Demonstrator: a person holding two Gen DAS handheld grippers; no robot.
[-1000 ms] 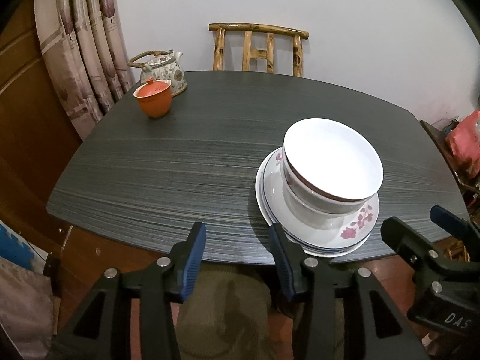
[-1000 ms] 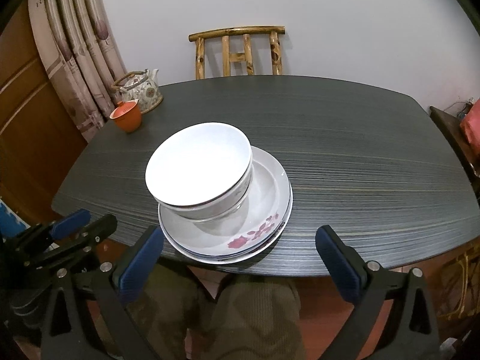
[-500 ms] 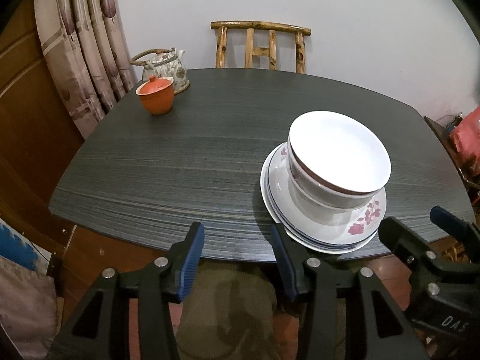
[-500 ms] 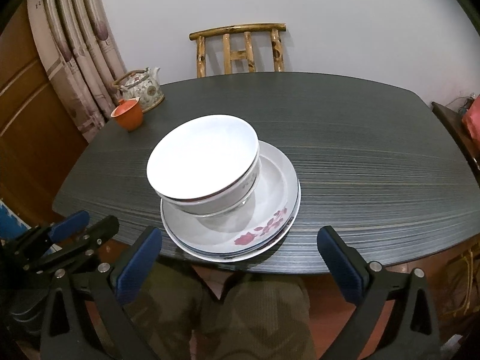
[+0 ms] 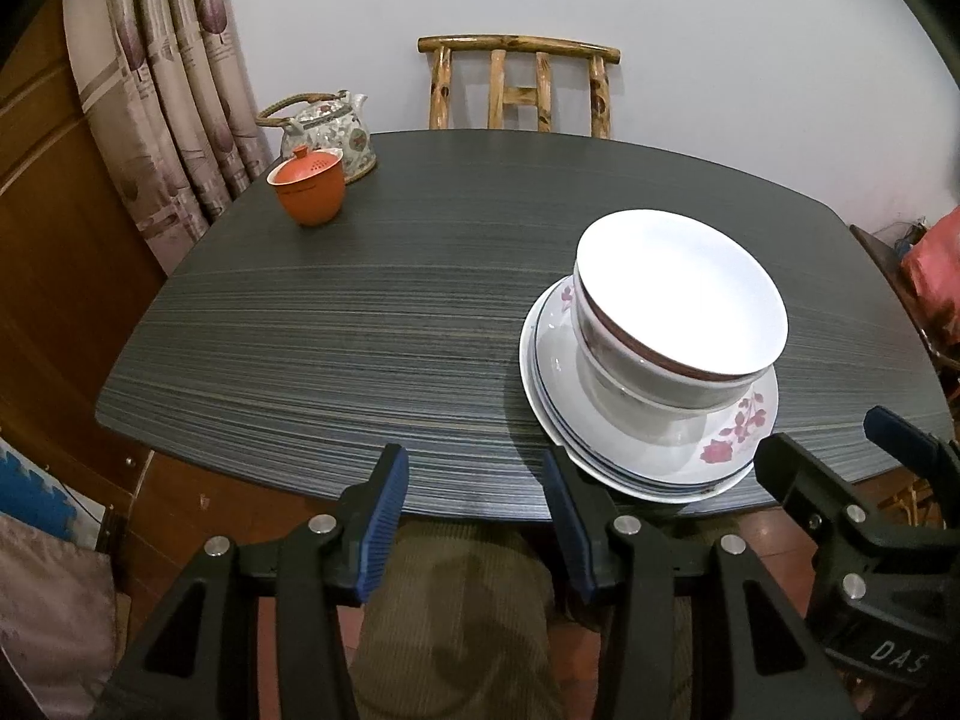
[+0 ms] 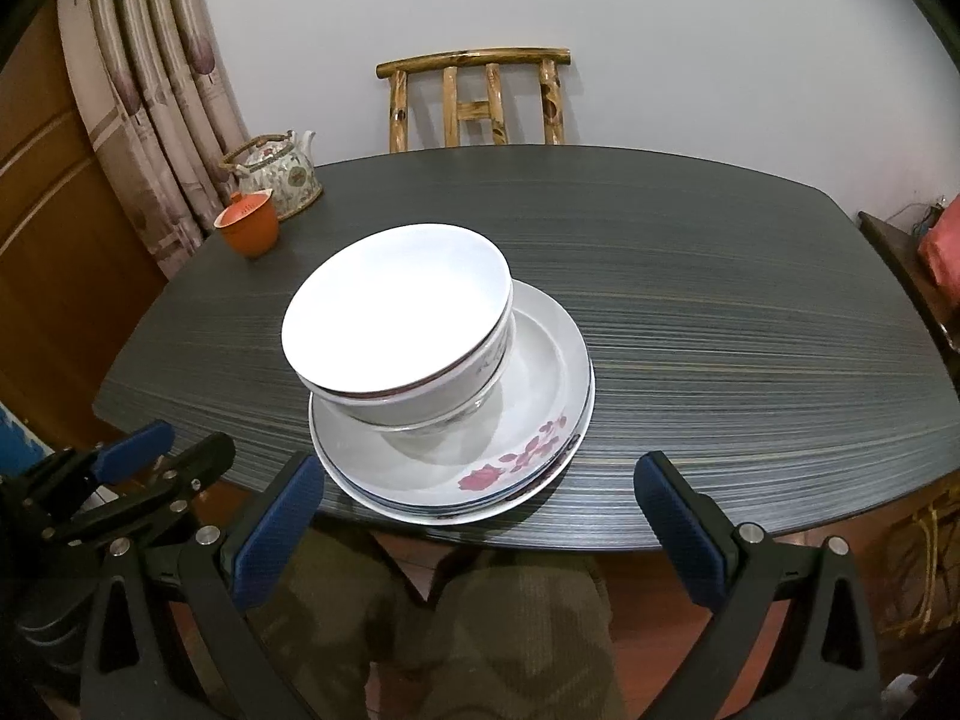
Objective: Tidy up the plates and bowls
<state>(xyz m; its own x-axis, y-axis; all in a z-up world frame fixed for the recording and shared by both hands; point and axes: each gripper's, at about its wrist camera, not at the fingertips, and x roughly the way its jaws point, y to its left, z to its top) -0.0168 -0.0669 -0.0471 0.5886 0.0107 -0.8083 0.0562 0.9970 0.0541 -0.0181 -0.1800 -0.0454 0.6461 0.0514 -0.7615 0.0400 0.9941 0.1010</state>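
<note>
Two bowls (image 6: 399,312), stacked plates (image 6: 540,384)

Table (image 5: 372,324): wide bare top across the middle, far edge and right side. Obstacles: stacked bowls (image 6: 402,324) on plates (image 6: 528,438) at the near edge, slightly overhanging it; orange cup (image 5: 309,189) touching or just beside teapot (image 5: 327,129) at the far left corner. Chair (image 6: 477,99) behind the far edge.

Two handheld grippers held low, side by side, both empty

The left gripper (image 5: 474,516) has jaws moderately parted; the right gripper (image 6: 480,525) is spread wide. Blue pads (image 6: 279,531) face inward, touching nothing.
</note>
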